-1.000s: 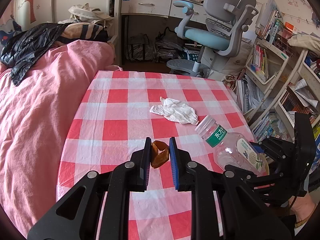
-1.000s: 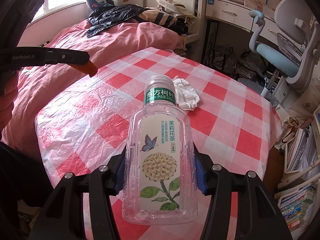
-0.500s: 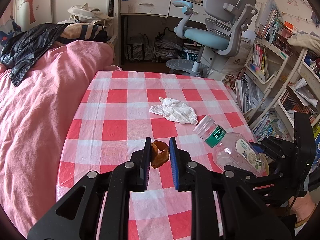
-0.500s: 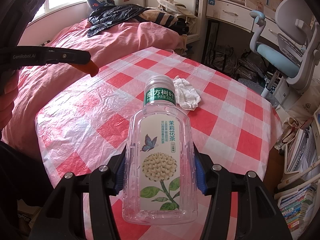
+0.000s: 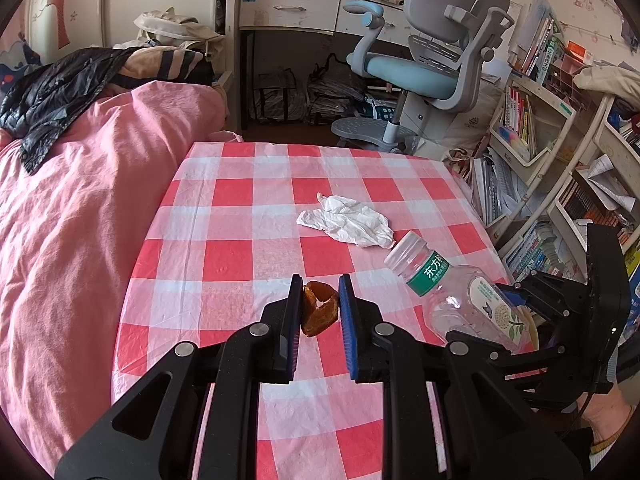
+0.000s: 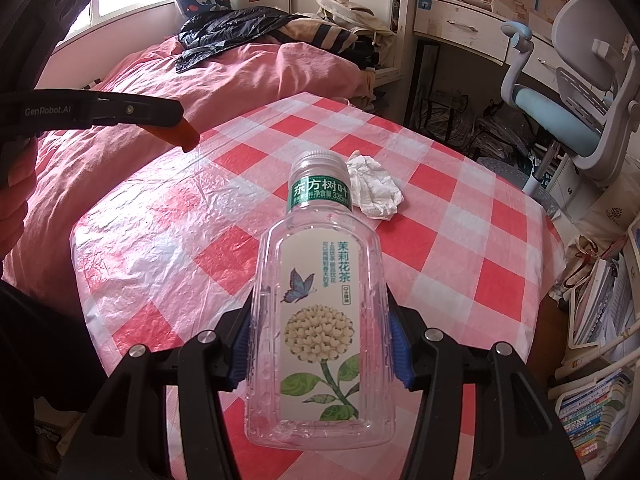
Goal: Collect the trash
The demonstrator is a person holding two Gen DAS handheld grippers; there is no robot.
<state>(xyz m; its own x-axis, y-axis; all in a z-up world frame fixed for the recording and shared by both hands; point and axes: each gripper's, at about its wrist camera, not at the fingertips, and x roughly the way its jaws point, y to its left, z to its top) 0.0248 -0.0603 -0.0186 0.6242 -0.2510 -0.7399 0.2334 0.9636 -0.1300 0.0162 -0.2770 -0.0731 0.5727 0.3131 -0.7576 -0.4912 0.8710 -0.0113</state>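
My left gripper (image 5: pixel 320 300) is shut on a curled piece of orange peel (image 5: pixel 318 307) and holds it above the red-and-white checked table (image 5: pixel 240 216). My right gripper (image 6: pixel 320 332) is shut on an empty clear plastic tea bottle (image 6: pixel 320 300) with a green neck band and flower label, held above the table; the bottle also shows in the left wrist view (image 5: pixel 452 292). A crumpled white tissue (image 5: pixel 348 220) lies on the table beyond both grippers, also in the right wrist view (image 6: pixel 374 188). The peel in the left gripper shows at the left of the right wrist view (image 6: pixel 182 134).
A bed with a pink cover (image 5: pixel 72 208) and a dark jacket (image 5: pixel 52 96) adjoins the table's left side. A grey-blue desk chair (image 5: pixel 432 64) and a white desk (image 5: pixel 304 8) stand beyond it. Bookshelves (image 5: pixel 532 152) crowd the right side.
The right gripper has carried the bottle slightly toward the tissue. The left gripper and the peel have hardly moved.
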